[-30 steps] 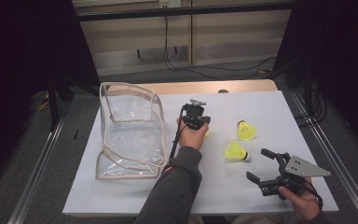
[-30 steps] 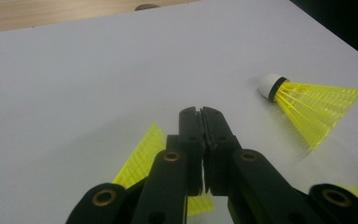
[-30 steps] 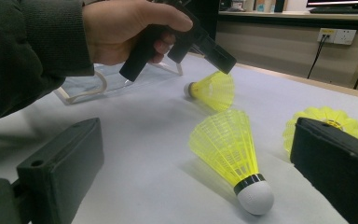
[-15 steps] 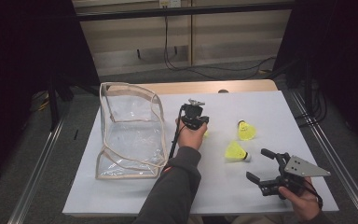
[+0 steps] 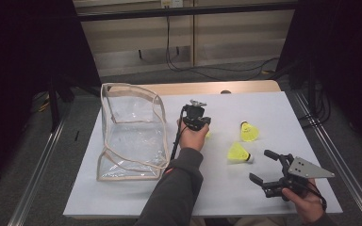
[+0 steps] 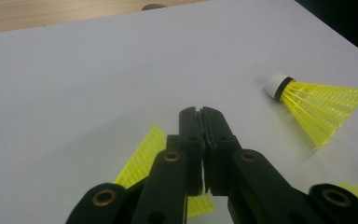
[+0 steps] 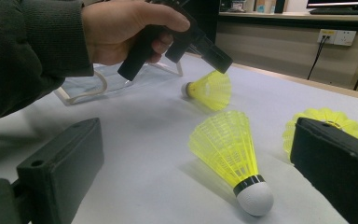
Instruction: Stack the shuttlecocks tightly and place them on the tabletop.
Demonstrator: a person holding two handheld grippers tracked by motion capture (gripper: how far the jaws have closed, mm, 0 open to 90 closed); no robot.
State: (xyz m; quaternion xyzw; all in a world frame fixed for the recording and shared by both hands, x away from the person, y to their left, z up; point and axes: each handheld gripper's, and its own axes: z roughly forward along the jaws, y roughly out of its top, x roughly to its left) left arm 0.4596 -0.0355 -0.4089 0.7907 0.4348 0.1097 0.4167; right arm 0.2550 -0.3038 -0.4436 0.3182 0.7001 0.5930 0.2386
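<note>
Three yellow shuttlecocks lie on the white sheet (image 5: 273,106). My left gripper (image 5: 206,126) (image 6: 203,111) is shut with nothing visible between its jaws. It hangs tip-down at the skirt rim of the first shuttlecock (image 5: 208,134) (image 6: 142,163) (image 7: 209,88); whether it touches the rim I cannot tell. A second shuttlecock (image 5: 248,132) (image 6: 317,105) lies to the right. The third shuttlecock (image 5: 238,153) (image 7: 228,149) lies with its white cork toward my right gripper (image 5: 260,165) (image 7: 196,140), which stands open at the front right, a short way from it.
A clear plastic bag (image 5: 132,134) with beige trim stands open on the sheet's left side, beside the left hand. Bare wooden tabletop (image 5: 193,88) shows behind the sheet. Metal rails (image 5: 37,188) run along both sides of the table, with cables on the floor behind.
</note>
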